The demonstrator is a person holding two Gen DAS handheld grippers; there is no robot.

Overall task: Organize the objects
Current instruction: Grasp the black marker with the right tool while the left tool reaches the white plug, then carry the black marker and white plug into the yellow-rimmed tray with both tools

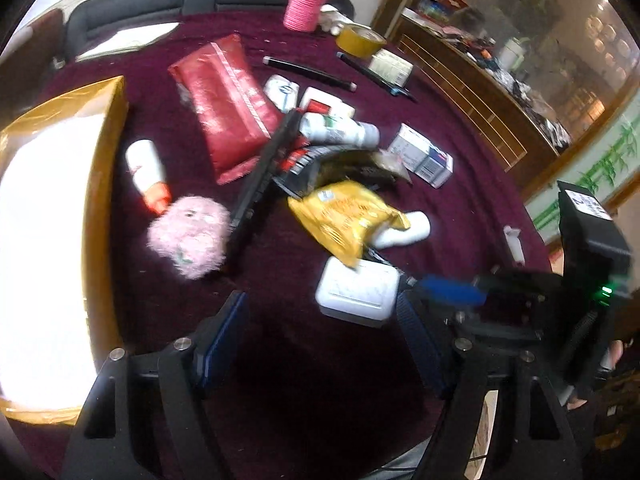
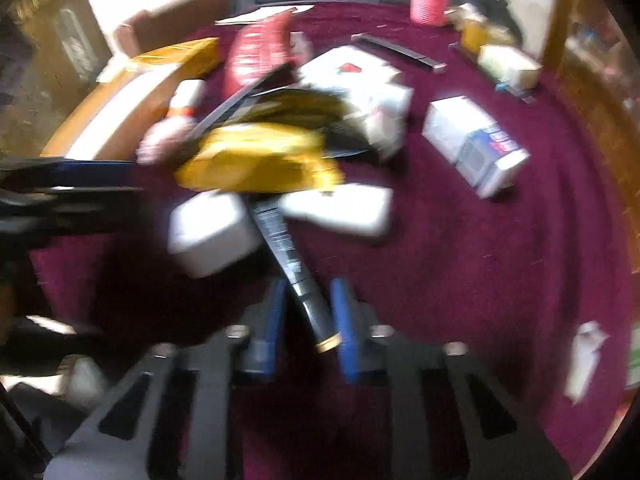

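Between the right tongs (image 2: 306, 316), seemingly pinched, sits a black tube (image 2: 296, 264); left tongs (image 1: 320, 344) gape empty.

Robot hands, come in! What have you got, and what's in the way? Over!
Right gripper shut on black tube. Left gripper open, empty. Yellow bag and white tub lie on the tube's far end.

Table cloth (image 1: 460, 220): maroon fabric, matt, short nap. Red pouch (image 1: 226, 108) at 11 o'clock: glossy plastic film. Yellow packet (image 1: 344, 216), centre: shiny crinkled foil-like film. Pink toy (image 1: 188, 236) at 9: fluffy plush. Pink holder (image 1: 306, 4) at 12: ribbed woven cord. White tub (image 1: 356, 292): smooth plastic. Black tube (image 2: 292, 256): glossy plastic. Box (image 1: 100, 128) at 9: tan cardboard, shiny.
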